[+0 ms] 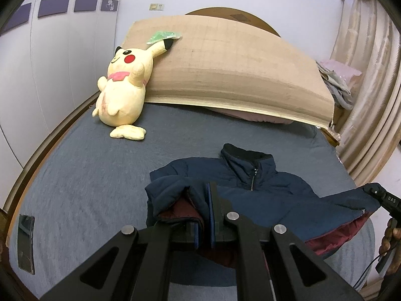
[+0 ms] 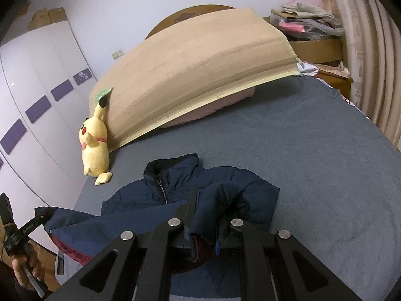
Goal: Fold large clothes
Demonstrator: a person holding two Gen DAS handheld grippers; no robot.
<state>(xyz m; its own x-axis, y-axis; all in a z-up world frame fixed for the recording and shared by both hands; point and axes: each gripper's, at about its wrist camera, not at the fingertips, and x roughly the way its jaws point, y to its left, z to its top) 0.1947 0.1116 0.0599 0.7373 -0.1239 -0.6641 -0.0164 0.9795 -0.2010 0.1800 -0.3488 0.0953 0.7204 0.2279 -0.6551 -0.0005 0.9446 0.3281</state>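
Home bedroom: bed with grey-blue sheet [image 1: 87,175], tan mat [image 1: 225,75] leaning on a wooden headboard [image 1: 225,15], yellow plush toy [image 1: 122,87], white wardrobe doors [image 1: 62,62], beige curtains [image 1: 371,87], piled clothes [image 2: 305,20].

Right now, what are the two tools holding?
Both hold the blue jacket: left tool and right tool each pinch its bottom edge.

The bed [image 1: 87,175] is covered with a blue-grey sheet. A navy jacket [image 1: 263,190] with a dark red lining lies spread near its front edge, and a yellow plush toy [image 1: 122,87] sits farther back, leaning against a tan mat [image 1: 225,70] propped over a pinkish pillow [image 2: 213,110].
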